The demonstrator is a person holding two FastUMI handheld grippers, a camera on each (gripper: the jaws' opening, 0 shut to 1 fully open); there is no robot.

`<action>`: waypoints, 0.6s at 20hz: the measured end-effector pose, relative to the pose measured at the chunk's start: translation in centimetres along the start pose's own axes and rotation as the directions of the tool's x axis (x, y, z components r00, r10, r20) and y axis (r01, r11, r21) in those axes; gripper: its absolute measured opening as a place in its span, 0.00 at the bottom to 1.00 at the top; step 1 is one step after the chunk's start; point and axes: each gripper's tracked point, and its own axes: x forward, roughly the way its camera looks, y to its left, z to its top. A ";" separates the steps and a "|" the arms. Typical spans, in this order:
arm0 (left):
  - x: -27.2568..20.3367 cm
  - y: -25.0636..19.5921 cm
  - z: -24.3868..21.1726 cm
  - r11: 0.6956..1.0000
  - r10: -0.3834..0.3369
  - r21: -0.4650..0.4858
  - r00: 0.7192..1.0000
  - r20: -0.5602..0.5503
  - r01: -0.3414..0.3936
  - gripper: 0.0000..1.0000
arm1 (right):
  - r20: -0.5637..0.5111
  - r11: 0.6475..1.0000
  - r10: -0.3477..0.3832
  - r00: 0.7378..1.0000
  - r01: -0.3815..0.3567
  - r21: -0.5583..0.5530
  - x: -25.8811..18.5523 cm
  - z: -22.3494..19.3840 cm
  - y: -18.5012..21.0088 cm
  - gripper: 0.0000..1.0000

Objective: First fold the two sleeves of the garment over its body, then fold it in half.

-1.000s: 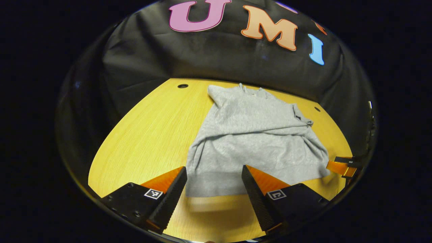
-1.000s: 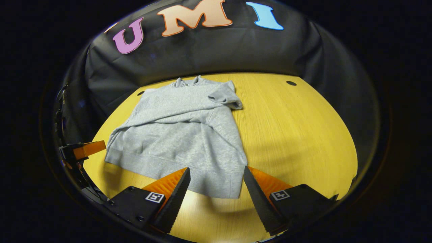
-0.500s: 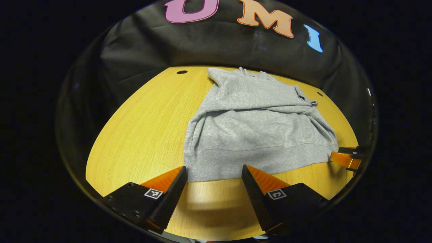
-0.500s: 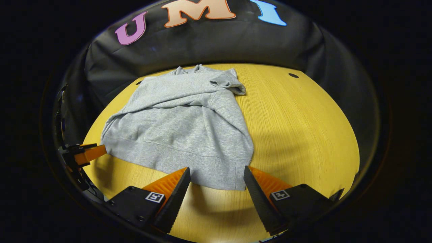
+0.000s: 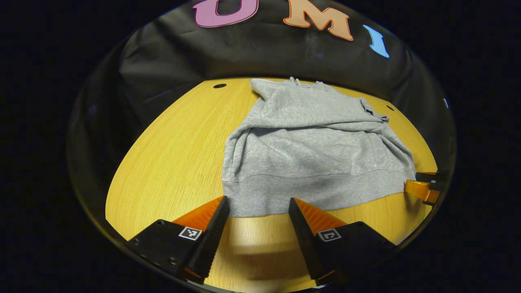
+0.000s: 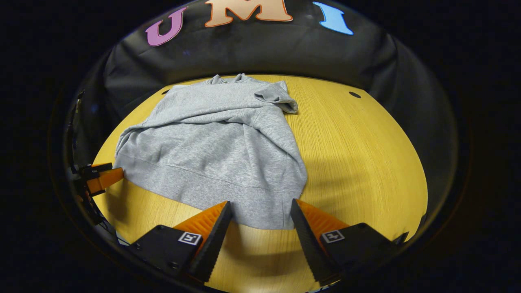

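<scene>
Already we have both sleeves laid over the body of the garment (image 5: 309, 150), which lies flat on the counter (image 5: 175, 154), its collar at the far edge and its hem toward the near edge. Our left tool (image 5: 258, 211) and right tool (image 6: 260, 215) hover wide apart and empty, one just before each hem corner, not touching the cloth as far as we can tell. By our judgement the sleeve folds are done, though one cuff (image 6: 279, 99) bunches near the shoulder, and the fold in half is left.
</scene>
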 end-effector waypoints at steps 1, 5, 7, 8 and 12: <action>0.5 -0.4 0.2 1.000 -0.007 0.008 1.000 0.003 0.006 0.77 | -0.001 1.000 0.004 1.000 -0.004 0.001 0.0 0.0 0.1 0.56; 0.8 -1.0 0.6 0.999 -0.032 0.042 0.999 -0.006 0.032 0.38 | -0.003 1.000 -0.001 1.000 0.001 0.018 0.2 0.2 0.8 0.17; 1.1 -1.1 1.0 0.999 -0.033 0.031 0.999 -0.002 0.033 0.01 | -0.016 1.000 0.012 1.000 -0.012 0.017 0.2 0.1 0.8 0.08; 1.0 -1.1 0.8 0.999 -0.034 0.035 0.999 -0.006 0.034 0.00 | -0.020 1.000 0.017 1.000 -0.017 0.021 0.2 0.0 0.7 0.08; 1.0 -1.3 1.2 0.998 -0.063 -0.030 0.998 0.026 0.064 0.00 | -0.027 0.998 0.001 1.000 0.001 0.061 0.0 0.2 0.5 0.04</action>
